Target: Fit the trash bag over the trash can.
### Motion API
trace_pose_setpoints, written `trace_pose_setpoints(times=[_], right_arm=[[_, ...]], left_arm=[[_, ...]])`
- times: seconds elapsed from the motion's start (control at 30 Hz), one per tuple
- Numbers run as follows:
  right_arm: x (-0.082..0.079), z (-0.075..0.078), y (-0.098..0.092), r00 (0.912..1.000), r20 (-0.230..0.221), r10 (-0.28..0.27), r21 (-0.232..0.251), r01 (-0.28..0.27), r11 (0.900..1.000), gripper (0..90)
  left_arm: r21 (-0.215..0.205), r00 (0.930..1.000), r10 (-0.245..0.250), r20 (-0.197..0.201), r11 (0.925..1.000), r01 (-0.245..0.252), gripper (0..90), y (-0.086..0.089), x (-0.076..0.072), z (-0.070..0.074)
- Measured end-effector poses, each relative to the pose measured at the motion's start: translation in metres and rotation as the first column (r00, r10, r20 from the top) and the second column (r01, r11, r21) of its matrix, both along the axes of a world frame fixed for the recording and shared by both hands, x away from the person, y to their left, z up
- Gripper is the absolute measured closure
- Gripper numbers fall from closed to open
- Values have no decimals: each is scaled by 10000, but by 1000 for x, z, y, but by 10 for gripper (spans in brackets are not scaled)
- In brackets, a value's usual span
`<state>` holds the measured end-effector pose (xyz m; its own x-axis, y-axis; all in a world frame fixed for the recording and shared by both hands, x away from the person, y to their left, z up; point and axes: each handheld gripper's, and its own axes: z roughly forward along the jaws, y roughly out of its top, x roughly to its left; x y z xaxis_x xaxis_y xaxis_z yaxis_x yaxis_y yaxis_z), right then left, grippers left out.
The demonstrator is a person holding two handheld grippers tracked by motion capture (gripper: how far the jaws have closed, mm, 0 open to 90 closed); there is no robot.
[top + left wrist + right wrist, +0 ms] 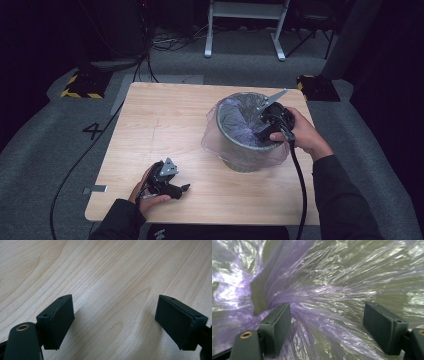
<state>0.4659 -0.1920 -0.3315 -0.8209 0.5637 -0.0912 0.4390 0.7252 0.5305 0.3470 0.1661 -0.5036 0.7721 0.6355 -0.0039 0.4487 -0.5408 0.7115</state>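
Note:
A grey-green waste bin [240, 160] stands on the right half of the wooden table [165, 120]. It is lined with a thin, clear purple plastic bag [235, 117] whose rim hangs over the outside. My right gripper [263, 133] reaches into the bin from its right side. In the right gripper view my right gripper [327, 306] is open, and crinkled purple bag film [332, 287] lies loose between and beyond the jaws. My left gripper [181, 189] rests low near the table's front edge. The left gripper view has my left gripper [115, 300] open over bare wood [110, 270].
A black cable [299, 180] trails from the right gripper off the front edge. Beyond the table lie grey carpet, a white metal frame [245, 25], two yellow-and-black striped bases [82, 85] and more cables. A "4" mark [93, 130] is on the floor at left.

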Motion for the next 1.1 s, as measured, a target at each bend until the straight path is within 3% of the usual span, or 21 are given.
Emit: trace_pose_setpoints(times=[0.1, 0.23, 0.33, 0.6, 0.8, 1.0, 1.1], right_arm=[[0, 2, -3, 9994, 298, -199, 272, 191, 9994, 222], [-2, 7, -11, 9960, 704, -552, 1119, 471, 9926, 228], [-9, 11, -15, 9900, 1361, -377, 1628, 152, 9865, 218], [-22, 21, -32, 9783, 2032, -415, 2871, -191, 9577, 216], [-35, 22, -47, 9637, 2583, -670, 3792, -374, 9245, 212], [-46, 19, -55, 9530, 2987, -504, 3517, -609, 9341, 205], [-55, 21, -59, 9469, 3180, -470, 3560, -733, 9316, 203]], left_arm=[[-4, 10000, 1, 0, 10000, -1, 151, 0, 0, 0], [-4, 10000, 0, 0, 10000, 0, 152, 0, 0, 0], [-2, 10000, -1, 1, 10000, 1, 151, 0, 0, 0], [0, 10000, -1, 0, 10000, 1, 151, 0, 0, 0], [1, 10000, -1, 1, 10000, 1, 151, 0, 0, 0], [-1, 10000, -1, 2, 10000, 1, 151, 0, 0, 0], [0, 10000, 0, 1, 10000, 0, 151, 0, 0, 0]])
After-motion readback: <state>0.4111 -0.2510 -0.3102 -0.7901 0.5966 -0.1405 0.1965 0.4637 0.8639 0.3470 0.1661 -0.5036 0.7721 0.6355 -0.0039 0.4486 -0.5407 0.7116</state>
